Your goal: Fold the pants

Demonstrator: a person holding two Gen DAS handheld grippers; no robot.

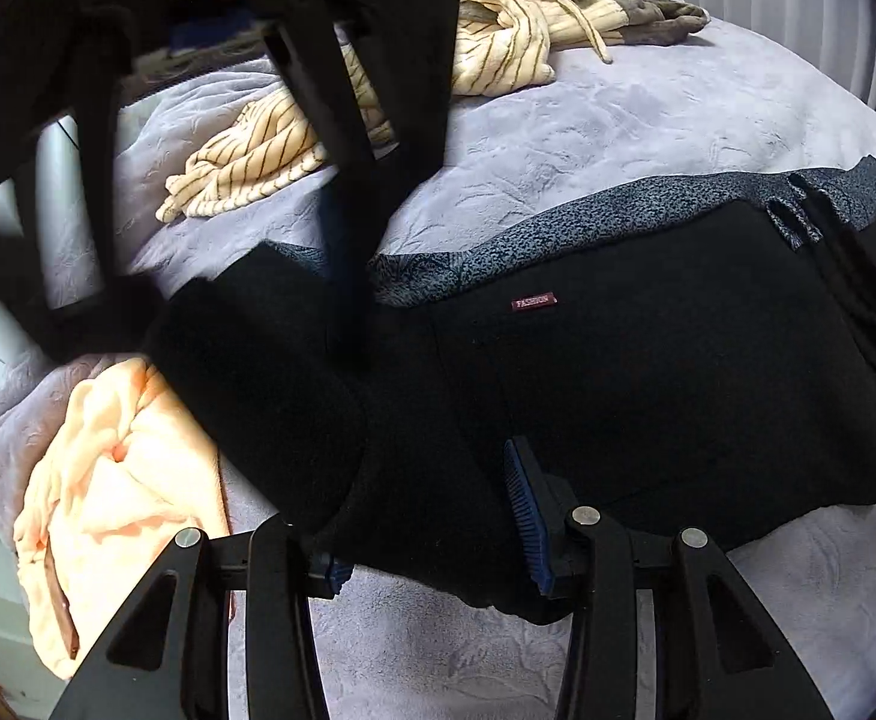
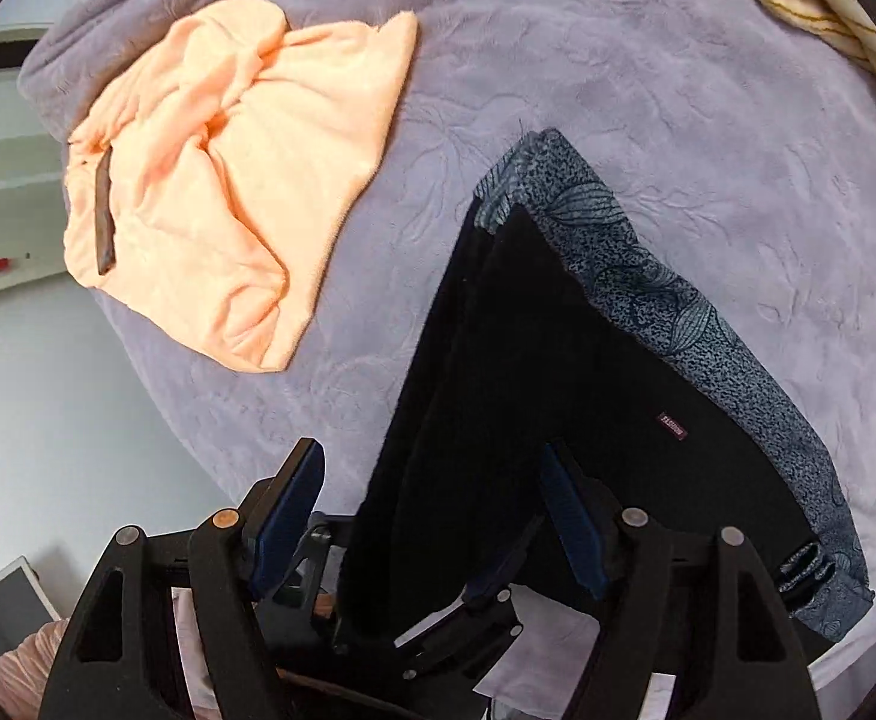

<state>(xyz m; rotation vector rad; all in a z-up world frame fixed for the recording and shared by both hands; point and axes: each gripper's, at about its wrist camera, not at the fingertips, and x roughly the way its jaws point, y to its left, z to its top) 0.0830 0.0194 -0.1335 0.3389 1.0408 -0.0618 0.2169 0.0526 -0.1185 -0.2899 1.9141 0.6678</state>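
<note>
The black pants [image 1: 648, 372] with a grey patterned lining band [image 1: 588, 222] and a small red label lie folded on the lilac bedspread [image 1: 618, 114]. They also show in the right wrist view [image 2: 558, 372]. My left gripper [image 1: 432, 534] is open, its fingers astride the near edge of the pants. My right gripper [image 2: 432, 516] is open above the pants' near end. In the left wrist view the right gripper [image 1: 348, 276] comes down from the top left, its tips at the black fabric.
A peach garment [image 1: 108, 498] lies at the left bed edge, also in the right wrist view [image 2: 228, 168]. Cream striped clothes [image 1: 498, 48] and a brown garment [image 1: 654, 6] lie at the back. White vertical blinds [image 1: 798, 18] stand at the far right.
</note>
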